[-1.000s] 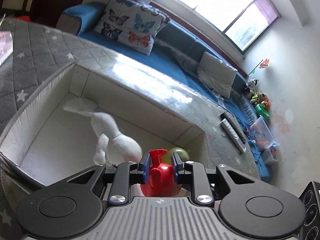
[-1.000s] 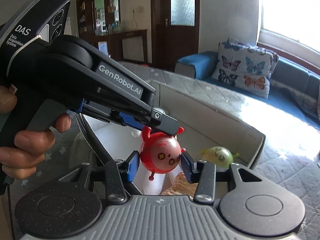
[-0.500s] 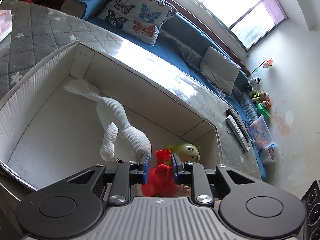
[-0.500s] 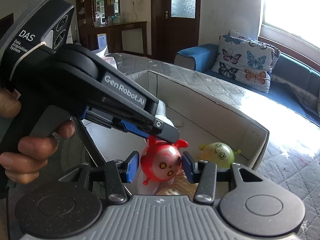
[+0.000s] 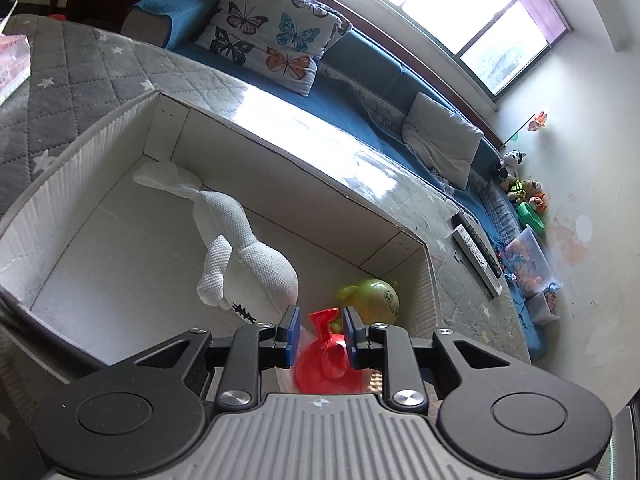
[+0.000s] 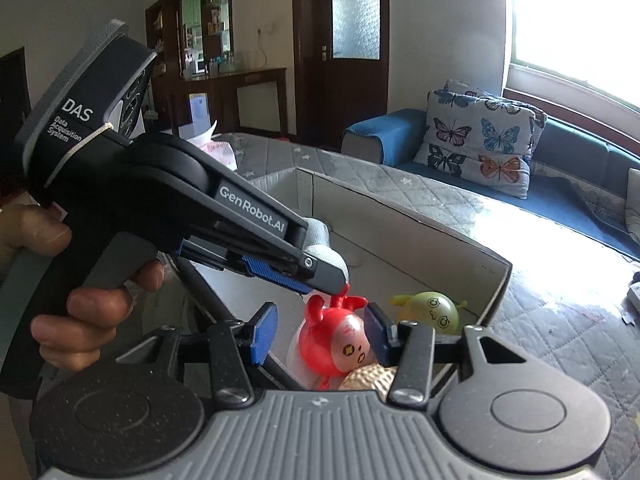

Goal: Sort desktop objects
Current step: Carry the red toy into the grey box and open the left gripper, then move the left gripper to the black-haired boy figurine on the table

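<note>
A red round toy with a face (image 6: 340,346) lies in the near corner of a white cardboard box (image 5: 280,184), beside a yellow-green round toy (image 5: 374,298) and a white mesh plush (image 5: 248,260). My left gripper (image 5: 320,338) is open just above the red toy (image 5: 326,364), its jaws either side of the toy's ear without gripping. In the right wrist view the left gripper's fingertips (image 6: 328,276) touch the toy's top. My right gripper (image 6: 320,338) is open, its blue pads wide on both sides of the red toy.
A tan knobbly object (image 6: 370,376) lies under the red toy. The box sits on a grey quilted surface (image 5: 80,76). A blue sofa with a butterfly cushion (image 5: 272,48) runs behind. A remote control (image 5: 476,256) lies on the quilt beyond the box.
Both grippers opened and the red toy dropped from the left gripper's hold into the box corner. The left gripper rose slightly above the box.
</note>
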`<state>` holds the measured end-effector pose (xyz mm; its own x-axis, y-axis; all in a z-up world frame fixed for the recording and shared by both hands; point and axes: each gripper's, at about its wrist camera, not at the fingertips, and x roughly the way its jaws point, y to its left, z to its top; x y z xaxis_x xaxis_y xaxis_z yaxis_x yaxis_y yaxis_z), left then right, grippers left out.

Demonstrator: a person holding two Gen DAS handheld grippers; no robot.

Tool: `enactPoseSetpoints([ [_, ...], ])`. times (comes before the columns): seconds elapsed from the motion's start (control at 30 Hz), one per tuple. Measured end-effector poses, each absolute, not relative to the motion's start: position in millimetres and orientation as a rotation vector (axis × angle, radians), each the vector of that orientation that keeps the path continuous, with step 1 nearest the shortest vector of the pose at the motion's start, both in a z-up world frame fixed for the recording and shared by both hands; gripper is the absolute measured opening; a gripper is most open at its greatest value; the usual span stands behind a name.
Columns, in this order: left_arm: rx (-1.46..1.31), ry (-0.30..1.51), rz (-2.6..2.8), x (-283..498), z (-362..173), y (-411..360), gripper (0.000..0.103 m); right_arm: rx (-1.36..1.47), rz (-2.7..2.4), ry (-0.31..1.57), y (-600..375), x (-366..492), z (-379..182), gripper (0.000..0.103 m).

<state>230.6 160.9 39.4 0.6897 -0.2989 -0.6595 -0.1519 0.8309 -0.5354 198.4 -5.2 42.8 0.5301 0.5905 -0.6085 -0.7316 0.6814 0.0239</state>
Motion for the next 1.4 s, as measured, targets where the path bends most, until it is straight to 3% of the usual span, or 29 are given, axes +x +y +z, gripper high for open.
enactPoseSetpoints([
  [0.47,-0.510,0.767,-0.079,173.2,61.6,145.4,0.026,-0.191,0.785,0.589,-43.1,153.2,51.1,0.059],
  [1.4,-0.479,0.778,-0.014,50.8,37.9,126.5,0.028,-0.139,0.794,0.673,-79.4,83.7,15.5,0.078],
])
